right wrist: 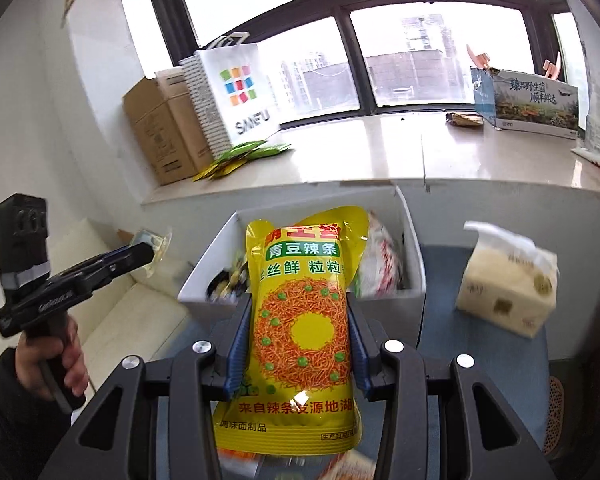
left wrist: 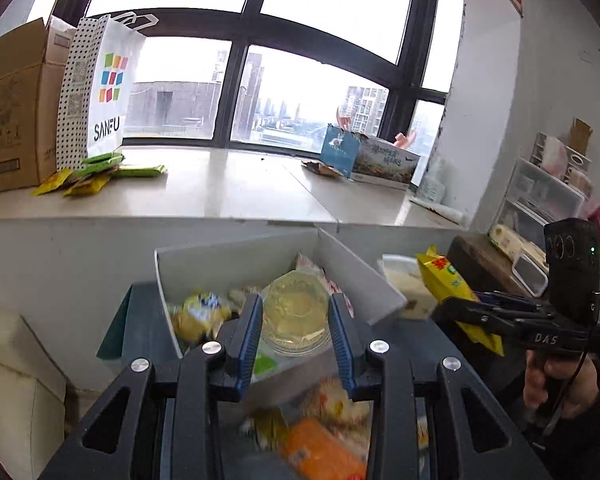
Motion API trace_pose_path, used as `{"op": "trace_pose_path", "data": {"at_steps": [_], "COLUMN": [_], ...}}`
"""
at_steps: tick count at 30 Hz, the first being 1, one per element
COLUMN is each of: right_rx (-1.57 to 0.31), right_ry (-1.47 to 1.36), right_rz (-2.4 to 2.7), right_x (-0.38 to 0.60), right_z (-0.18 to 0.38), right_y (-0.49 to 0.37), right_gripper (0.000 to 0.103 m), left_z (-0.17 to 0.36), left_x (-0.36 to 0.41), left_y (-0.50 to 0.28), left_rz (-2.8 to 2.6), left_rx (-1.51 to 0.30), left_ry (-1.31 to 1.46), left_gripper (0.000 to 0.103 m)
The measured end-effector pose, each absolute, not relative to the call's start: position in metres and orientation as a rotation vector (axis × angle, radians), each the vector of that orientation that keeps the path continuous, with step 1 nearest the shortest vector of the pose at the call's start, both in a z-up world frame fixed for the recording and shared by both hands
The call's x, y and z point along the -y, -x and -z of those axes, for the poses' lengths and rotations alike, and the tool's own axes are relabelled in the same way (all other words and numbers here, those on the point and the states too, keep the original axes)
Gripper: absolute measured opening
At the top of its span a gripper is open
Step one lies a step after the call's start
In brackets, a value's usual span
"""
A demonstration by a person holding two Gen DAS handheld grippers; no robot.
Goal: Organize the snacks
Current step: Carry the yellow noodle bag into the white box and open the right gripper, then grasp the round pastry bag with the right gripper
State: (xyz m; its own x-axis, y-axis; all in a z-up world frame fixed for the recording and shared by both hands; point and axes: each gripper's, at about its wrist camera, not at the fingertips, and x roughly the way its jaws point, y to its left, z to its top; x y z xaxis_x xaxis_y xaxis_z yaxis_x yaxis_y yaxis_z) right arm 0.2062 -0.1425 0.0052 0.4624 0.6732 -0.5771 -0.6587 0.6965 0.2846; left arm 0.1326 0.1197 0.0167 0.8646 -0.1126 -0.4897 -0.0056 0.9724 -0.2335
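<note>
My left gripper (left wrist: 295, 312) is shut on a clear jelly cup (left wrist: 294, 310) with pale yellow filling, held above the white snack box (left wrist: 204, 264). The same cup (right wrist: 156, 246) shows at that gripper's tip in the right wrist view. My right gripper (right wrist: 298, 316) is shut on a large yellow snack bag (right wrist: 300, 320) printed with orange strips and green peas, held upright over the white box (right wrist: 412, 248). From the left wrist view the yellow bag (left wrist: 452, 284) sticks up out of the right gripper's fingers. More packets lie in the box, blurred.
A windowsill counter (left wrist: 228, 188) runs behind the box, bearing a cardboard carton (left wrist: 16, 112), a white SANFU bag (left wrist: 104, 92), small green and yellow packets (left wrist: 96, 172) and a printed box (left wrist: 376, 156). A tissue pack (right wrist: 508, 280) stands on the blue table (right wrist: 480, 344). A cream sofa (right wrist: 112, 320) sits to the left.
</note>
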Motion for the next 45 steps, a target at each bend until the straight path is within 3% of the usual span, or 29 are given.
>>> {"op": "trace_pose_path", "data": {"at_steps": [12, 13, 14, 15, 16, 17, 30, 45], "right_rx": [-0.831, -0.839, -0.853, -0.872, -0.88, -0.878, -0.802, -0.636], "right_ry": [0.044, 0.039, 0.035, 0.03, 0.019, 0.017, 0.065, 0.117], "right_rz": [-0.742, -0.736, -0.729, -0.717, -0.703, -0.699, -0.732, -0.864], "right_x": [0.077, 0.076, 0.076, 0.076, 0.078, 0.08, 0.096, 0.191], "right_z": [0.011, 0.013, 0.015, 0.019, 0.022, 0.023, 0.007, -0.004], "right_y": [-0.312, -0.315, -0.32, -0.325, -0.327, -0.328, -0.293, -0.132], "right_gripper": [0.047, 0.06, 0.084, 0.094, 0.101, 0.103, 0.103, 0.103], "left_z": [-0.005, -0.001, 0.003, 0.01, 0.014, 0.017, -0.001, -0.01], "left_x": [-0.12, -0.123, -0.126, -0.129, -0.132, -0.134, -0.117, -0.074], "left_y": [-0.235, -0.24, -0.246, -0.247, -0.247, -0.245, -0.202, -0.051], "left_rz": [-0.007, -0.024, -0.03, -0.035, -0.048, -0.066, -0.014, 0.081], "left_rx": [-0.608, -0.638, -0.676, -0.706, -0.728, -0.726, -0.698, -0.627], "left_ry": [0.194, 0.195, 0.205, 0.223, 0.24, 0.244, 0.191, 0.228], "left_gripper": [0.038, 0.039, 0.05, 0.064, 0.097, 0.103, 0.103, 0.103]}}
